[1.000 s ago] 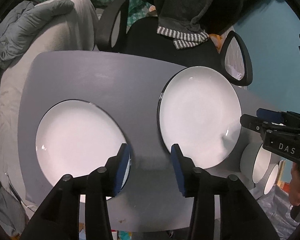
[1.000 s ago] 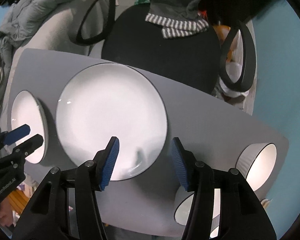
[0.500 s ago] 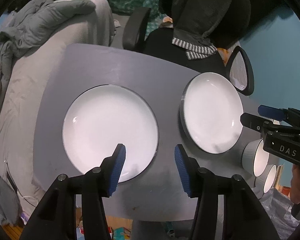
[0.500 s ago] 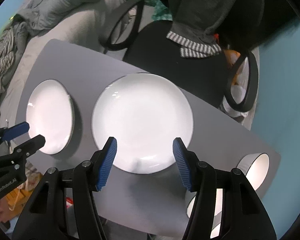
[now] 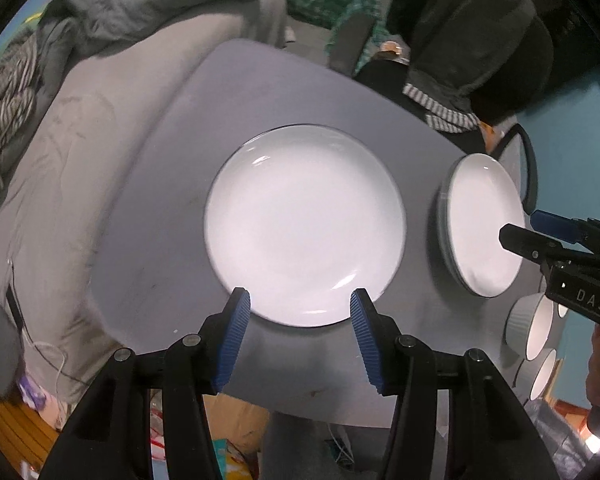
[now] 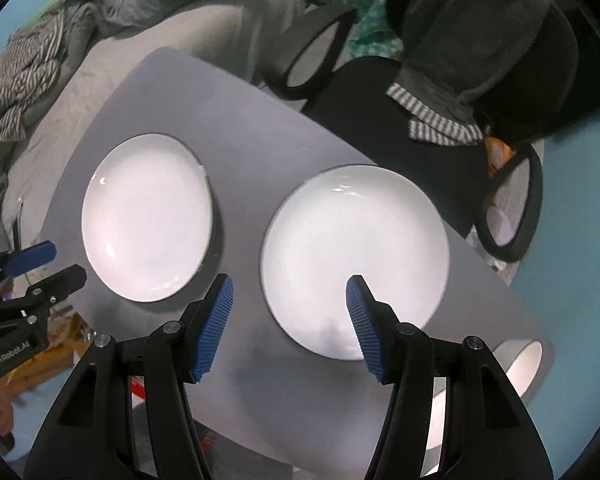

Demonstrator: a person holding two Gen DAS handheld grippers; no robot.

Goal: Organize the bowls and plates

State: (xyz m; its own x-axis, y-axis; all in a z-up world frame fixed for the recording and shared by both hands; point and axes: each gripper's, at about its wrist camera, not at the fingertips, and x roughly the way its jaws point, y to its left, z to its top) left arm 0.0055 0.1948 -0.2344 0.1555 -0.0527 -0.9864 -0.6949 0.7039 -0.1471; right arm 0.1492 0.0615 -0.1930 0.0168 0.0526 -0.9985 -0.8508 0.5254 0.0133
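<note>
Since a second ago the left gripper (image 5: 300, 306), spread and empty, has shifted over the left plate (image 5: 304, 224), while the right gripper (image 6: 286, 294), also spread, now straddles the right plate's (image 6: 356, 256) near rim.

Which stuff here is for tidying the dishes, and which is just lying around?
For the job:
- left plate
- right plate
- ribbed bowls at the table's right end
- left gripper, fingers apart, empty
- right gripper, fingers apart, empty

Just lying about:
- grey table
- black chair with draped clothes
- grey bedding
- striped cloth
</note>
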